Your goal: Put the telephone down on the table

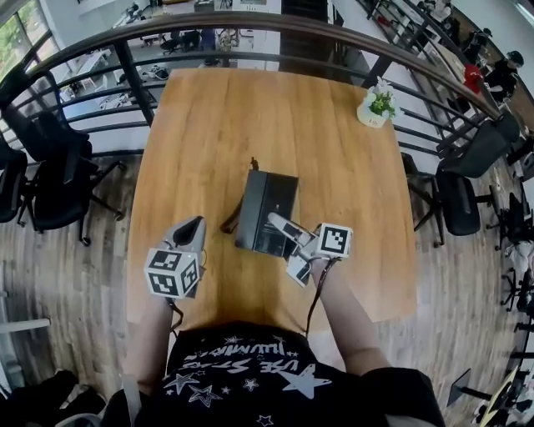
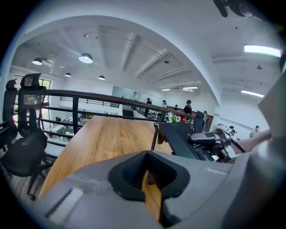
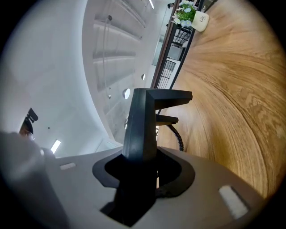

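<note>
A black telephone (image 1: 265, 208) is over the middle of the wooden table (image 1: 217, 125), its coiled cord (image 1: 231, 221) hanging at its left side. My right gripper (image 1: 284, 227) is shut on the telephone's near right edge. In the right gripper view the dark telephone body (image 3: 143, 120) stands clamped between the jaws of the right gripper (image 3: 140, 172), with the cord (image 3: 176, 136) behind it. My left gripper (image 1: 192, 229) hovers left of the telephone near the table's front edge, jaws together and holding nothing. The left gripper view shows the telephone (image 2: 183, 138) tilted; I cannot tell whether it touches the wood.
A small potted plant (image 1: 377, 106) stands at the table's far right corner. A dark railing (image 1: 250, 25) curves behind the table. Black office chairs stand to the left (image 1: 50, 167) and right (image 1: 467, 179).
</note>
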Motion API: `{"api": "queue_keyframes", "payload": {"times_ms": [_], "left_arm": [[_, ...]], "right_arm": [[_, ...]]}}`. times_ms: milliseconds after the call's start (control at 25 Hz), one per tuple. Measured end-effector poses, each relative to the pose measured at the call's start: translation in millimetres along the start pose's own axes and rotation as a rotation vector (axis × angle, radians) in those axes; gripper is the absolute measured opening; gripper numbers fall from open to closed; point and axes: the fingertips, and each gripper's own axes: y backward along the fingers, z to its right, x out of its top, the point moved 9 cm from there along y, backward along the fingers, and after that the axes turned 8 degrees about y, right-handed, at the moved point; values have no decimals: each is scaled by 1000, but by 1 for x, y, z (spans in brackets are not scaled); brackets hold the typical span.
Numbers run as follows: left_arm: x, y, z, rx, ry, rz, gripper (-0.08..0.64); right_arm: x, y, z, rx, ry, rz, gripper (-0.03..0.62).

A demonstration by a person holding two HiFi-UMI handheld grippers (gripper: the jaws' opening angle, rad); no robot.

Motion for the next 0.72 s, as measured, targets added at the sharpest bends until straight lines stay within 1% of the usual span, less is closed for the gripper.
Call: {"api": "queue_keyframes", "payload": {"times_ms": [80, 120, 160, 200, 240, 280, 400, 440, 480, 520, 560, 640, 680, 720], "left_arm": [[-12, -3, -11, 8, 0, 5, 2], [-11, -9, -18, 12, 2, 6, 2], [-4, -21, -28, 17, 6, 5, 2], [12, -44, -40, 24, 10, 2, 2], [37, -78, -55, 30, 15, -3, 2], [70, -120, -72, 34, 19, -8, 2], [182, -255, -132, 42, 29, -29, 0], [215, -295, -151, 43, 31, -35, 2], [240, -324, -164, 45, 32, -38, 2], [250, -338, -170, 47, 33, -39, 2], [244, -333, -166, 48, 33, -38, 2], [210, -300, -148, 54, 34, -38, 2], [201, -292, -143, 58, 34, -41, 2], [205, -299, -146, 61, 36, -47, 2]], "right_arm": [[-7, -10, 12, 4, 5, -14, 160], [-4, -18, 18, 3, 5, -21, 160], [8, -30, 27, 3, 7, -28, 160], [32, -48, 39, 4, 8, -35, 160], [68, -73, 56, 6, 10, -42, 160], [114, -102, 76, 8, 10, -47, 160], [264, -204, 136, 17, 3, -62, 160], [308, -235, 153, 23, 4, -67, 160], [340, -259, 166, 32, 6, -71, 160], [355, -270, 172, 41, 7, -74, 160], [349, -268, 171, 51, 6, -74, 160], [309, -244, 159, 70, -2, -76, 160], [299, -239, 158, 77, -3, -80, 160], [306, -244, 164, 78, -2, -86, 160]]}}
